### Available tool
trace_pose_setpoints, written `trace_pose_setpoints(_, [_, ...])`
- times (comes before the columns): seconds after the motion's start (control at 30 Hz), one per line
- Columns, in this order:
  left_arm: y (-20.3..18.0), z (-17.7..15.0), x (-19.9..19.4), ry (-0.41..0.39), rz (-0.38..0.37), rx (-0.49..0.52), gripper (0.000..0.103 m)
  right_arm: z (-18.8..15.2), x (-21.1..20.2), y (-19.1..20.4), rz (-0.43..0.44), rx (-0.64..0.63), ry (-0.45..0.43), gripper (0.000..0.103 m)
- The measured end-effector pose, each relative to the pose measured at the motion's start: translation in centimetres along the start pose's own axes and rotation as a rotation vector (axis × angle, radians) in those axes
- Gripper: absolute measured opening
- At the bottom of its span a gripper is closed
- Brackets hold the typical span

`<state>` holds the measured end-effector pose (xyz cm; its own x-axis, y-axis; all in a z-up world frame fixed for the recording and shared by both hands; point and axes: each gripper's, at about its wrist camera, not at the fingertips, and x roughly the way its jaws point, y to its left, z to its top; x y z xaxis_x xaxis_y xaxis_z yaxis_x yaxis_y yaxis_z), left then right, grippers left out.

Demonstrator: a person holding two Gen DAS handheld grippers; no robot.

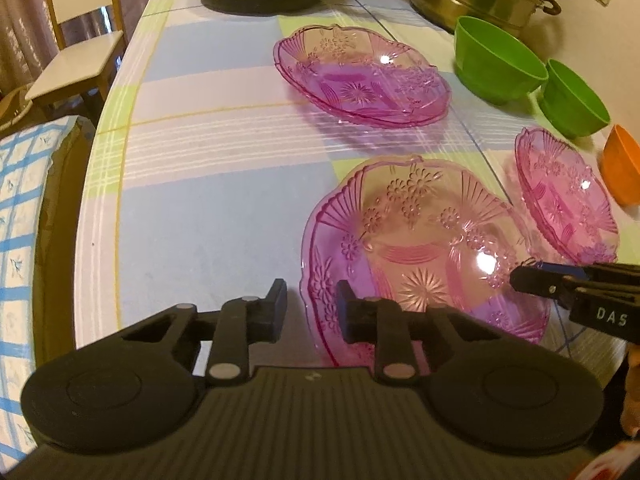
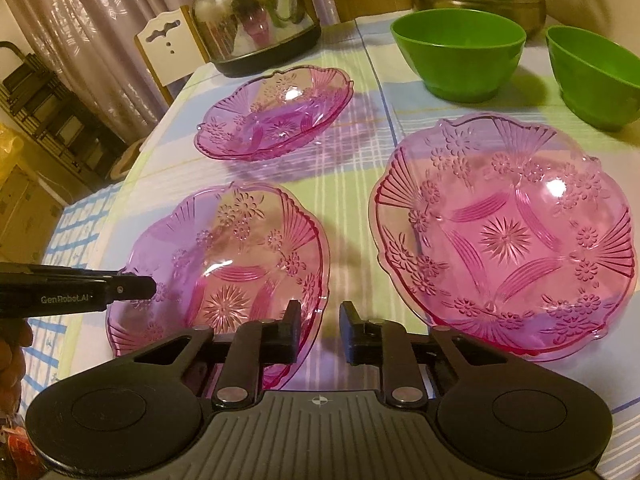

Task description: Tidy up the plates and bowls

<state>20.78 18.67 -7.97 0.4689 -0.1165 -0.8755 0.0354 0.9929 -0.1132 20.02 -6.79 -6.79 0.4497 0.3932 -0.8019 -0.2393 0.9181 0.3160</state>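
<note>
We have both tools on the near plate [image 2: 224,264] on the worktop [image 1: 208,200]: left tool [image 1: 311,304] and right tool [image 2: 320,326] each narrowed around opposite rims. We should lift evenly, keeping it level.

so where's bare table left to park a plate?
Biggest free patch: left side of the table, between its left edge, the near plate and the far plate. A narrow strip runs between those two. Right side is crowded: third plate, green bowls, orange bowl.
</note>
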Motion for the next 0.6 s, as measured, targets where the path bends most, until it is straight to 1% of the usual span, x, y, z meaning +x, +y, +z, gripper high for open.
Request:
trace_pose_setpoints(0.1, [-0.07,0.15,0.03,-0.001,-0.006,-0.008,0.018,0.03,0.11,0.09,0.007,0.002,0.001,0.015])
trace_pose_setpoints(0.13, [-0.11,0.19,0.04,0.000,-0.009,-0.011,0.016,0.04,0.10,0.13,0.010,0.002,0.001,0.012])
trace_pose_setpoints(0.17, [-0.10,0.18,0.03,-0.001,-0.009,-0.013,0.016,0.04,0.11,0.18,0.014,0.003,0.002,0.011])
trace_pose_setpoints(0.6, [-0.30,0.45,-0.91,-0.008,0.007,-0.026,0.014,0.16,-0.29,0.28,0.027,0.006,-0.008,0.011])
